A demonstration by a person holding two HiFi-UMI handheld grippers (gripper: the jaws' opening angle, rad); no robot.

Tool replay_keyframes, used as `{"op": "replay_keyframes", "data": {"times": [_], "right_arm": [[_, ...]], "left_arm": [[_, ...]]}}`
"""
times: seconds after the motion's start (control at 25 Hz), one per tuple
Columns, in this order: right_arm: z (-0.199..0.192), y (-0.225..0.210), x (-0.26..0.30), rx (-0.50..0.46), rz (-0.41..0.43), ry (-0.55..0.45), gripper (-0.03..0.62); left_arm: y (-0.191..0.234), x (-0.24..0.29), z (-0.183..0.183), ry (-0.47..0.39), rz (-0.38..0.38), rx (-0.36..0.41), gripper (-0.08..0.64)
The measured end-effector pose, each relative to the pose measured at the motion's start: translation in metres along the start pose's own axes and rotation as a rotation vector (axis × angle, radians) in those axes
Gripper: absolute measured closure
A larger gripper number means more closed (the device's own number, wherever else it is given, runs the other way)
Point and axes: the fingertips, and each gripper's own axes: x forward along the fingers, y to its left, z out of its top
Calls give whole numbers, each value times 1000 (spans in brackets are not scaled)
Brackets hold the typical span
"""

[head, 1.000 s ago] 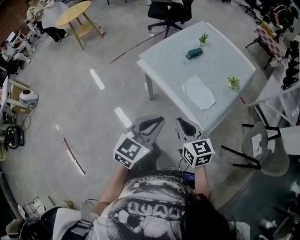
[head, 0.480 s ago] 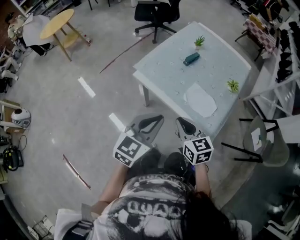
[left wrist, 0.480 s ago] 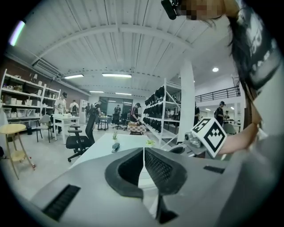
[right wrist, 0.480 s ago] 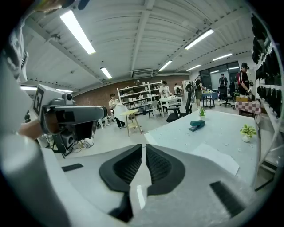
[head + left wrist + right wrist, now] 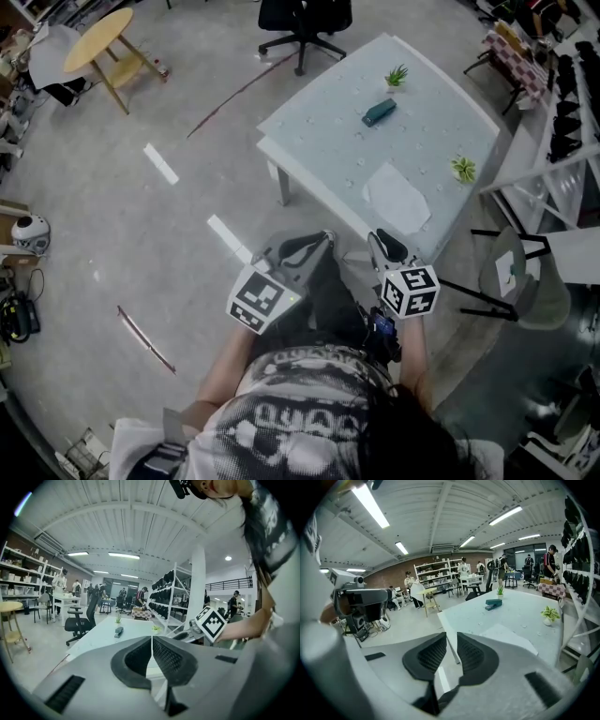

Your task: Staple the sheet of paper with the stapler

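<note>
The left hand-held gripper [image 5: 324, 236], jaws together, points toward the table [image 5: 319, 131].

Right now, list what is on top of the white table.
On the table: a green stapler, a sheet of paper apart from it, one small plant beyond the stapler, another plant beside the paper. Anything under the paper is covered.

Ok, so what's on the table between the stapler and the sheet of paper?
Only bare tabletop. The head view shows the stapler and the sheet of paper lying apart, with no object between them.
</note>
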Motion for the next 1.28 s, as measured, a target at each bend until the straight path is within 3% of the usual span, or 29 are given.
{"op": "replay_keyframes", "data": {"times": [0.52,0.84,1.0,1.08,1.28], "right_arm": [[-5,-163,97,-127,-81,212,463],[-39,-222,159,-353,52,499,379],[-40,-217,169,-409,163,508,381],[-40,-212,167,-423,206,530,412],[-43,-218,171,-440,270,580,423]], "left_arm": [[66,83,21,57,6,43,554],[103,140,35,103,13,51,552],[114,160,29,149,9,45,553],[118,168,26,167,9,42,554],[120,186,24,186,5,34,554]]}}
